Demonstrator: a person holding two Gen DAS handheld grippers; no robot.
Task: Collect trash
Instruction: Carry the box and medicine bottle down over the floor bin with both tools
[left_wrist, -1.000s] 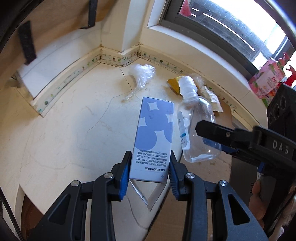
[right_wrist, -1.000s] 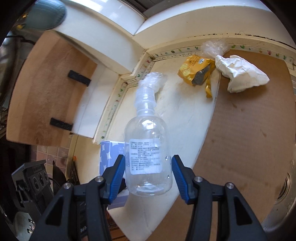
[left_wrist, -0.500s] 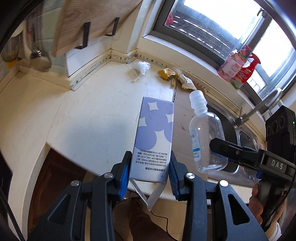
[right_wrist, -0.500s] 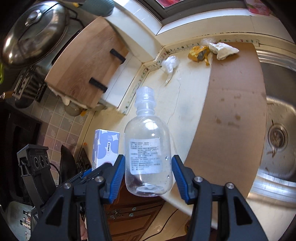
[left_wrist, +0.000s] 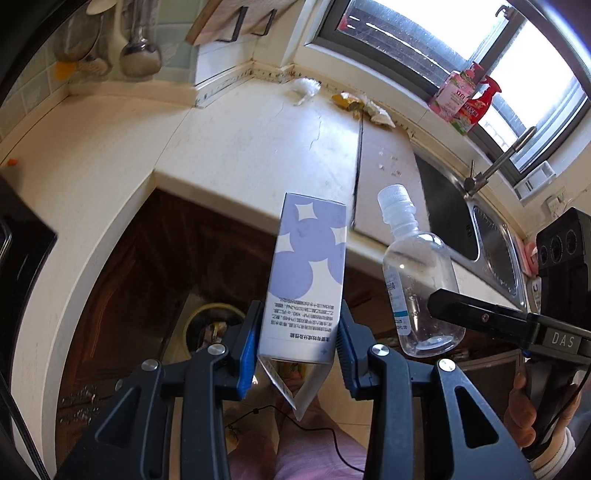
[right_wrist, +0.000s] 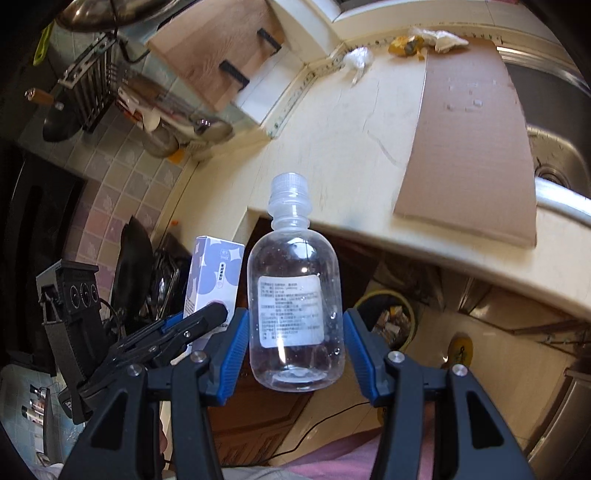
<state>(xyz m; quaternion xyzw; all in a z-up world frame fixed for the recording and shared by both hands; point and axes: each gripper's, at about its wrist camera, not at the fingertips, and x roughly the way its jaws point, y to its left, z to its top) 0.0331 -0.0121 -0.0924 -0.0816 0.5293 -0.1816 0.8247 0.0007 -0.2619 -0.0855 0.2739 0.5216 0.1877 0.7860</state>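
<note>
Left wrist view has the left gripper (left_wrist: 298, 341) clamped on the lower end of a purple-and-white carton (left_wrist: 308, 277), its bottom flap hanging open toward six o'clock, and the whole thing held out in the air past the edge of the counter (left_wrist: 258, 147). At three o'clock from it the clear plastic bottle (left_wrist: 417, 280) hangs between the fingers of the right gripper (right_wrist: 293, 350); from the right wrist view the blue pads sit at either side of the bottle's belly and it stays up, so I'd say they are squeezing it, though only lightly. Below, at about seven o'clock under the carton, a yellow-rimmed bin (left_wrist: 212, 325) stands on the floor in front of the cabinets, with rubbish already in it. To finish this well, I'd bring each piece right over the rim before letting go, one at a time, carton first with its loose flap pointing down so it doesn't catch the edge. More litter waits at twelve o'clock by the window: a plastic wad (left_wrist: 306, 86), a yellow wrapper (left_wrist: 345, 100) and a crumpled tissue (left_wrist: 378, 114).
</note>
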